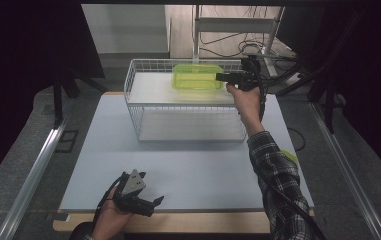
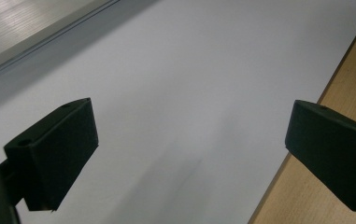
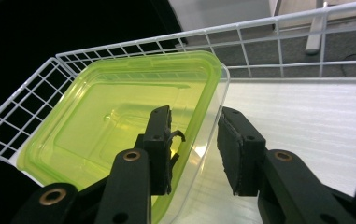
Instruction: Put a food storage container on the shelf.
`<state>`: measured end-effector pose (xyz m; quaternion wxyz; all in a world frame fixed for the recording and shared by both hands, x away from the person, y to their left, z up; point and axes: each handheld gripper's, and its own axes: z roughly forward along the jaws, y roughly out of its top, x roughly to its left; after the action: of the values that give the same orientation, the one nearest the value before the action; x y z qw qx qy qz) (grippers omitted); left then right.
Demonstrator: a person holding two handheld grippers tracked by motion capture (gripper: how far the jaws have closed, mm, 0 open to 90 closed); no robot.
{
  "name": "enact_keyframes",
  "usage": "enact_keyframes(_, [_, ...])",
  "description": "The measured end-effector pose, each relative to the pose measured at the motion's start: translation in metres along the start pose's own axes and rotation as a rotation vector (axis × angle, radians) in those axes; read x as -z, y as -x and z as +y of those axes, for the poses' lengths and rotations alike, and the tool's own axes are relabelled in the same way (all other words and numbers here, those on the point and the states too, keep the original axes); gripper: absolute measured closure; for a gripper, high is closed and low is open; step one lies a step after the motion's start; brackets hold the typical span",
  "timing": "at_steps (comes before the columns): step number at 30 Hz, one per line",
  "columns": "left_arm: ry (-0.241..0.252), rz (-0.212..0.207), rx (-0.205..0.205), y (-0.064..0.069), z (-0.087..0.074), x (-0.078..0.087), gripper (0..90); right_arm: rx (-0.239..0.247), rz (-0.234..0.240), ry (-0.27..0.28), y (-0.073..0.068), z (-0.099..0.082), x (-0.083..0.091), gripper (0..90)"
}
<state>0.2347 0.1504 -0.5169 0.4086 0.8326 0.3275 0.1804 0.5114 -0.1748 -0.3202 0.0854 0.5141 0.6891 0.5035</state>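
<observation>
Green container (image 1: 197,76) sits in the far part of the white wire basket (image 1: 143,107) on the counter (image 1: 78,150). Right gripper (image 3: 193,144) has fingers spread astride its near rim; left gripper (image 1: 150,201) fingers spread wide, near edge.

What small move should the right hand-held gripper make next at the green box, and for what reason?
Probably draw the right hand-held gripper straight back. Its jaws stand apart astride the rim of the green box, the right one clear of it, and the box already lies on the top shelf of the white wire rack, so nothing is left to hold.
</observation>
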Motion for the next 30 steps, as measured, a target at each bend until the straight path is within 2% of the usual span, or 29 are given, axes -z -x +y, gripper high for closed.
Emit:
enact_keyframes(2, [0.0,0.0,-0.001,0.0,0.0,0.0,2.7,0.024,-0.029,0.005,0.0,0.0,-0.001,59.6])
enact_keyframes(8, [0.008,0.001,0.002,0.0,0.0,0.001,2.7,0.066,-0.033,0.016,-0.005,0.002,0.001,50.8])
enact_keyframes(16, [0.051,-0.015,0.045,-0.004,0.0,0.004,3.3,0.141,0.02,0.019,-0.011,-0.002,0.016,32.7])
enact_keyframes(18, [0.053,-0.013,0.044,-0.004,0.0,0.004,3.3,0.179,0.026,0.018,-0.013,-0.005,0.019,27.6])
enact_keyframes(24, [0.065,-0.018,0.061,-0.006,0.0,0.004,3.3,0.229,0.056,0.017,-0.018,-0.017,0.027,19.7])
enact_keyframes(30, [0.066,-0.021,0.089,-0.007,0.0,0.004,3.4,0.254,0.081,0.026,-0.018,-0.03,0.034,14.7])
